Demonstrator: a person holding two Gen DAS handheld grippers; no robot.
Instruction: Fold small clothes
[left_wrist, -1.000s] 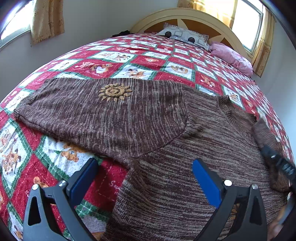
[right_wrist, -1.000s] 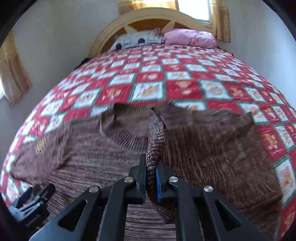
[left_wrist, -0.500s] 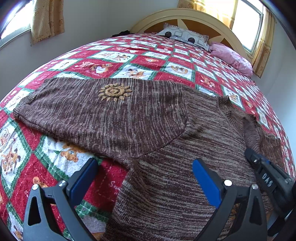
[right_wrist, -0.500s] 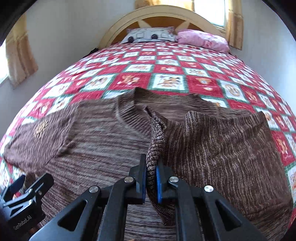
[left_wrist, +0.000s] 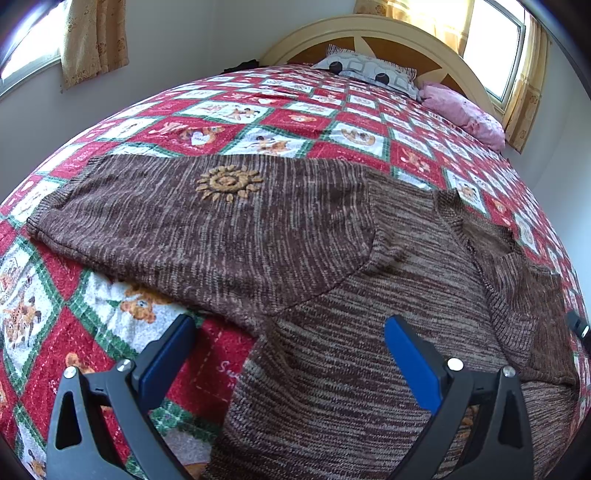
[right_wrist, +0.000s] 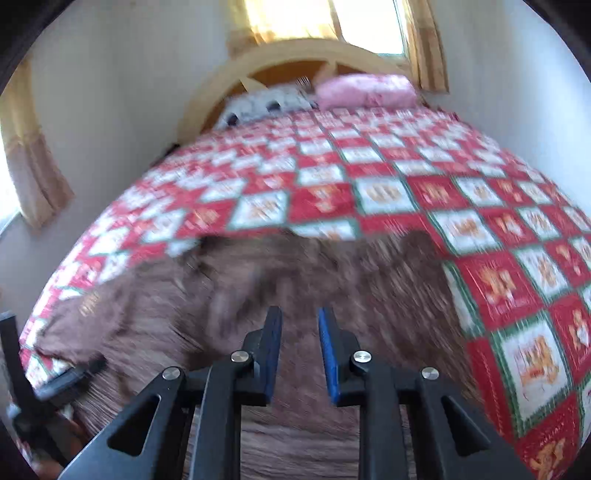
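Your right tongs (right_wrist: 299, 347) are opening, nothing between them; your left tongs (left_wrist: 291, 354) gape empty. The sweater (left_wrist: 258, 236) lies just ahead on the bed (left_wrist: 280, 125). Dragging pads could undo the folded sleeve.

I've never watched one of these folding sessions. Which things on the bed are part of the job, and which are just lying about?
Part of the job:
- brown sweater
- left gripper, open
- right gripper, opening, nothing between its pads

Just lying about:
- patterned bedspread
- grey pillow
- pink pillow
- curtains
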